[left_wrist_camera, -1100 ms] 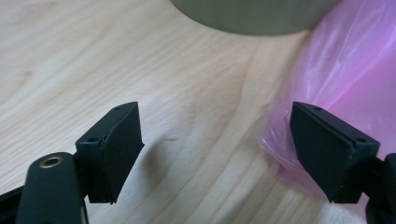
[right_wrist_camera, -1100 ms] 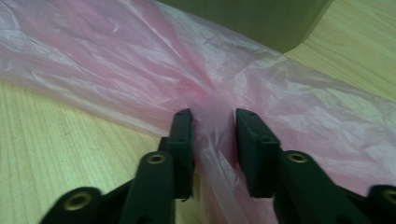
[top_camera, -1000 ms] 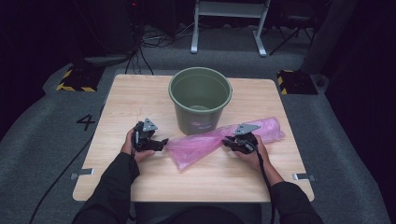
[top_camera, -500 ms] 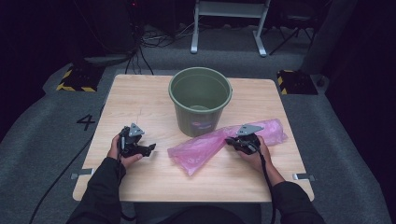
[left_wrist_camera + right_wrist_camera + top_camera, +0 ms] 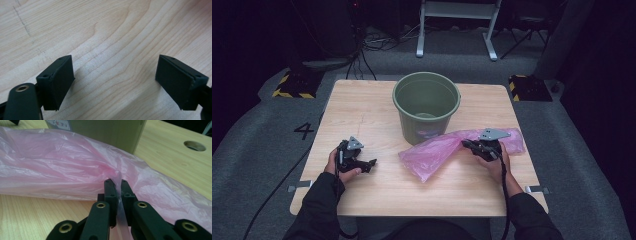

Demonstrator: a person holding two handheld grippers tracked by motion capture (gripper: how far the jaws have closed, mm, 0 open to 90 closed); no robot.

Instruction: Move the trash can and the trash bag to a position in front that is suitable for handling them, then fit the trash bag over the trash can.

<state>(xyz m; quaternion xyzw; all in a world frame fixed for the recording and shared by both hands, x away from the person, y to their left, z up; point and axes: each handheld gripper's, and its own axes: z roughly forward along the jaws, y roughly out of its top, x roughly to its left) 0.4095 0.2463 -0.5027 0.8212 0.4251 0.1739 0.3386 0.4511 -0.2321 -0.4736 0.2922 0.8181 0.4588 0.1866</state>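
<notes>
Behind pink bag (image 5: 447, 150), bucket (image 5: 426, 107) base hidden, right gripper (image 5: 469, 145) pinching bag, left gripper (image 5: 371, 163) spread wide.

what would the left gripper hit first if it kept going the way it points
Probably the bare table: the left gripper has open jaws with nothing between them. In the high view it points toward the pink bag, but depth is unclear.

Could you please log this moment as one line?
right tongs: shut on pink bag | left tongs: open, empty | bucket: upright
</notes>
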